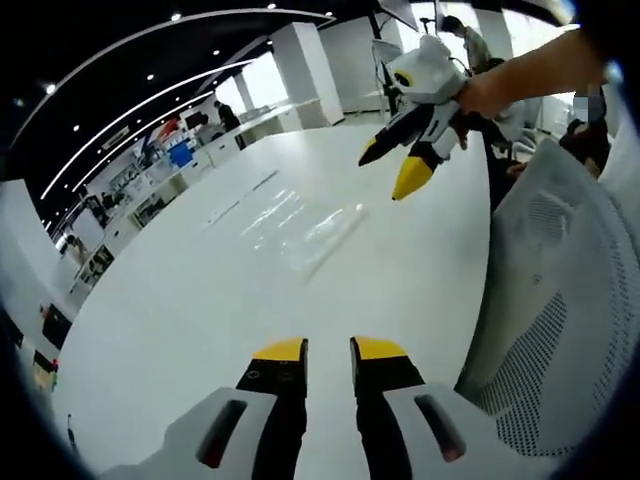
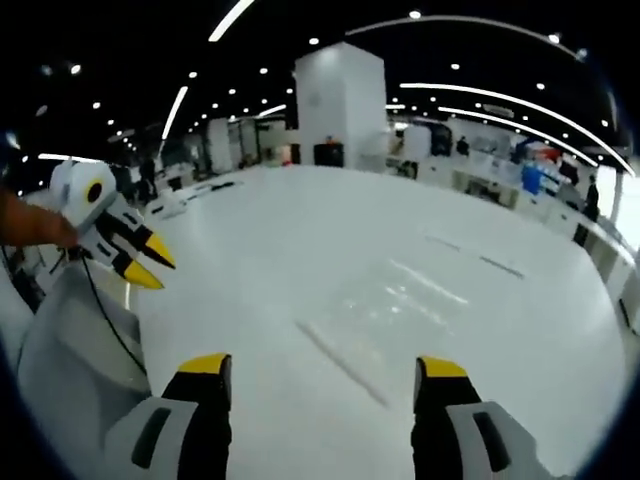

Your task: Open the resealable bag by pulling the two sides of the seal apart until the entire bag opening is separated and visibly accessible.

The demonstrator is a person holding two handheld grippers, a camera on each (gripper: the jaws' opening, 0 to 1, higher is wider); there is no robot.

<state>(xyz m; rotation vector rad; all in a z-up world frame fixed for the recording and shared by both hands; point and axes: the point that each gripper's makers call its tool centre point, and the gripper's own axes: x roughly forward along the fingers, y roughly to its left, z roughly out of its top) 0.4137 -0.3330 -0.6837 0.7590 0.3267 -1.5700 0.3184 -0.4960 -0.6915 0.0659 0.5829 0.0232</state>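
Jaws of the left gripper (image 1: 328, 348) sit nearly together, holding nothing; those of the right gripper (image 2: 325, 367) stand wide apart, also holding nothing. Both hover above a white table (image 1: 200, 310). Flat on that table, ahead of both grippers, lies the clear resealable bag (image 1: 300, 230), seemingly empty, its seal apparently still closed. Being transparent, thin and flat, it will likely slide or evade a pinch, and jaws could clamp both seal sides together.

No legible text or labels anywhere.
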